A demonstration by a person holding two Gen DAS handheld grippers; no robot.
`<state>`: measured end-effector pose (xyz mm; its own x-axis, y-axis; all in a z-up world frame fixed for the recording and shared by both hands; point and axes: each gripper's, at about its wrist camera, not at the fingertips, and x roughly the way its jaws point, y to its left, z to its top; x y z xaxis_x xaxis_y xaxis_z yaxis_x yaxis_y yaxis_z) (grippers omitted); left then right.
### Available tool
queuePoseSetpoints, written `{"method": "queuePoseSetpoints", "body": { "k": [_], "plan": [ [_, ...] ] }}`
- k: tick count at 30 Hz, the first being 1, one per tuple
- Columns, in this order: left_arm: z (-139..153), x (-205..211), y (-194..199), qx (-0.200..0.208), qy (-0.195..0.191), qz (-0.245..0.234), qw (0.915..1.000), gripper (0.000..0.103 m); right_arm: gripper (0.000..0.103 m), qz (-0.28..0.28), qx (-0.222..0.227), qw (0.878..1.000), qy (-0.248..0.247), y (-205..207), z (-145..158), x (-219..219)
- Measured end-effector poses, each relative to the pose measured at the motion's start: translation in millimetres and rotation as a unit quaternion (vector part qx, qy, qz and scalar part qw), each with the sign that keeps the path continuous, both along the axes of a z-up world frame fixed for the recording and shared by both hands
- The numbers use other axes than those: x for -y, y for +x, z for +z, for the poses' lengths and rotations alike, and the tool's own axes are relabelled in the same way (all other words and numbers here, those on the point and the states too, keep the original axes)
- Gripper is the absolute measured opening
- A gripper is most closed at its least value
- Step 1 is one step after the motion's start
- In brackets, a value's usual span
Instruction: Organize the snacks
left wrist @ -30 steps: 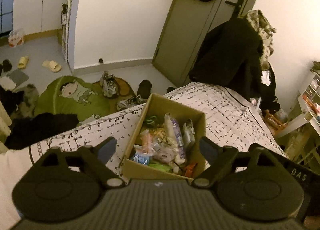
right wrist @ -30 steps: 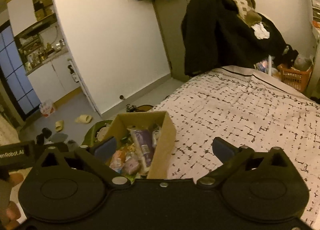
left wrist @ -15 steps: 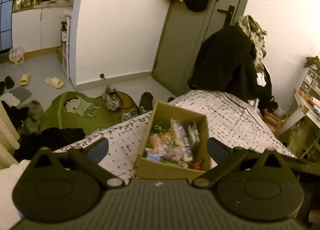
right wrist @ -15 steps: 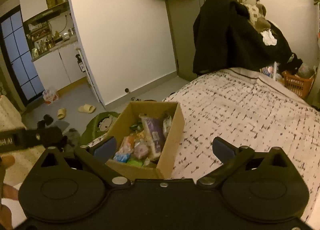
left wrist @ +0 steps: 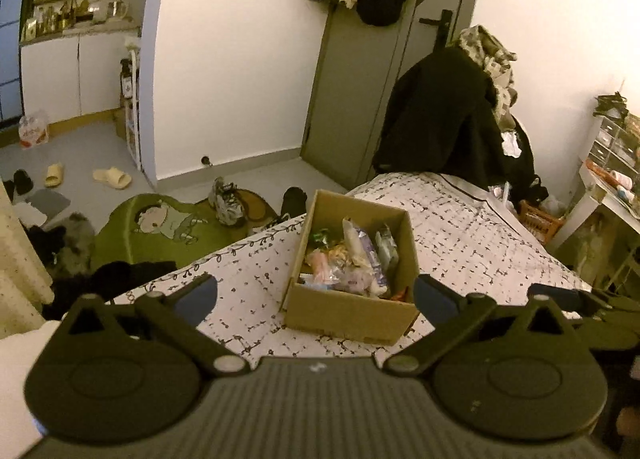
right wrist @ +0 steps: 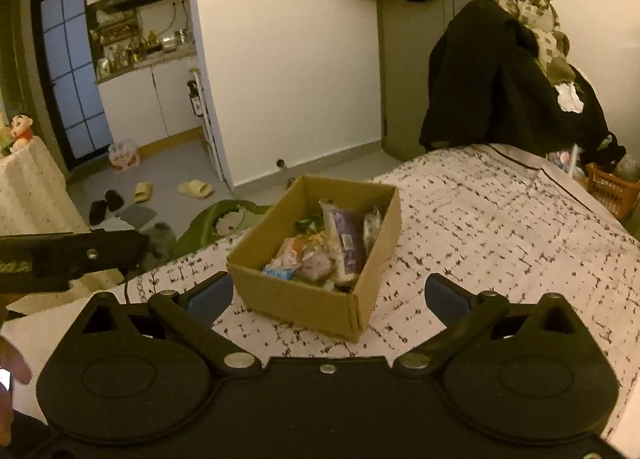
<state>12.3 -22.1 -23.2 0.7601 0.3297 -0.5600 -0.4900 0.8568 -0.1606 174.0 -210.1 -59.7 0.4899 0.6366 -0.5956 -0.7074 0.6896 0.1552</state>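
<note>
**Left wrist and right wrist: both grippers spread, box of snacks on the bed**

Left wrist view: I see my left gripper (left wrist: 316,295) spread wide, nothing between its fingers, held above the near edge of the bed (left wrist: 472,235). The cardboard box (left wrist: 352,313) sits on the patterned bedspread straight ahead, open at the top, full of snacks (left wrist: 352,259): a long purple-and-white packet, pink and green wrappers, mixed pile, labels too small to read. Part of the right gripper shows at the far right edge.

Right wrist view: my right gripper (right wrist: 328,295) is also spread, empty, apart from the box (right wrist: 308,303), which lies ahead and slightly left of centre. Purple packet (right wrist: 348,239) lies lengthwise along the box's right side; a blue-white wrapper (right wrist: 280,272) is at the near left corner. Left gripper body pokes in from the left edge.

Around: green cartoon rug (left wrist: 160,227) on the floor beside the bed, slippers (left wrist: 112,178) further off, dark coat (right wrist: 500,79) hanging at the bed's far end, orange basket (right wrist: 608,187) to the right.
</note>
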Motion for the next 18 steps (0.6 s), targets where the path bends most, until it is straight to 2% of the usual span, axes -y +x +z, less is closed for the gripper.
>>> {"method": "queuePoseSetpoints", "body": {
  "k": [4, 7, 18],
  "plan": [
    [-0.9, -0.6, -11.0, -0.004, 0.001, 0.000, 1.0000, 0.103, 0.103, 0.000, 0.016, 1.000, -0.005, -3.2, 2.8, 1.0],
    [0.7, -2.2, -18.7, -0.002, 0.004, 0.004, 1.0000, 0.103, 0.103, -0.005, 0.003, 1.000, 0.004, -4.6, 0.6, 7.1],
    [-4.9, 4.4, -21.8, -0.003, 0.001, -0.002, 1.0000, 0.103, 0.103, -0.003, 0.005, 1.000, 0.021, -12.6, 2.7, 20.6]
  ]
}}
